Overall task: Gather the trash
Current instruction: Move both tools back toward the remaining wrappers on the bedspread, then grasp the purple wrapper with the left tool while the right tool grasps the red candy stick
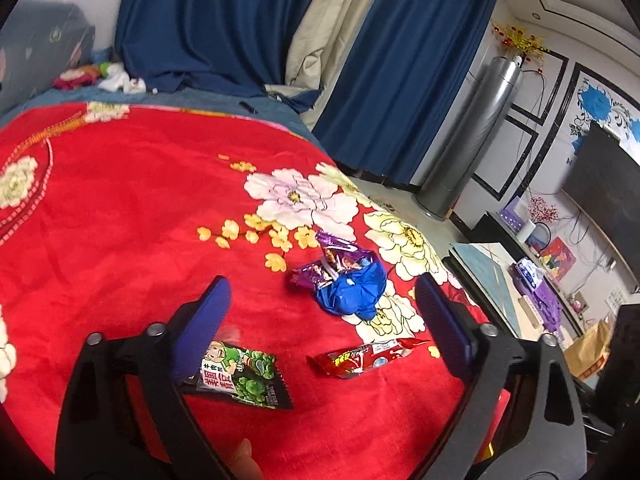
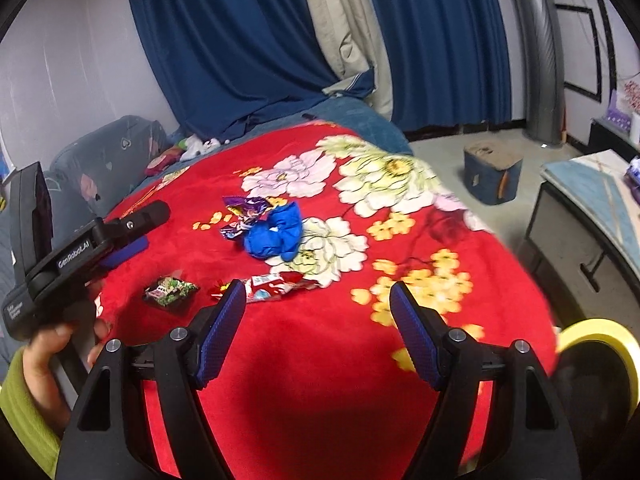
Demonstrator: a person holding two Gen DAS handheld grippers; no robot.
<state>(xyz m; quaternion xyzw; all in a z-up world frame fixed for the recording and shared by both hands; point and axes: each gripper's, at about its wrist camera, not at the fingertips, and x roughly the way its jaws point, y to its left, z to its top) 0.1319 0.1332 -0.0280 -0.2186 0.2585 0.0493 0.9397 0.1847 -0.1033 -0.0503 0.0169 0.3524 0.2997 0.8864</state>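
Several pieces of trash lie on a red flowered blanket (image 1: 120, 220). A green and black snack wrapper (image 1: 240, 376) lies by my left gripper's left finger. A red wrapper (image 1: 360, 356) lies between the fingers, below them. A crumpled blue wrapper (image 1: 352, 290) and a purple foil wrapper (image 1: 336, 260) lie farther off. My left gripper (image 1: 324, 304) is open and empty above the blanket. My right gripper (image 2: 316, 300) is open and empty, just short of the red wrapper (image 2: 276, 284). The green wrapper (image 2: 170, 290), blue wrapper (image 2: 276, 236) and purple wrapper (image 2: 244, 212) show there too, with the left gripper (image 2: 136, 232) at the left.
A yellow-rimmed bin (image 2: 600, 356) sits at the blanket's right edge. A blue box (image 2: 492, 176) stands on the floor. A low table (image 2: 592, 200) and a grey tower unit (image 1: 468, 140) stand to the right. Blue curtains (image 1: 208, 20) hang behind. Pillows (image 2: 104, 160) lie at the far left.
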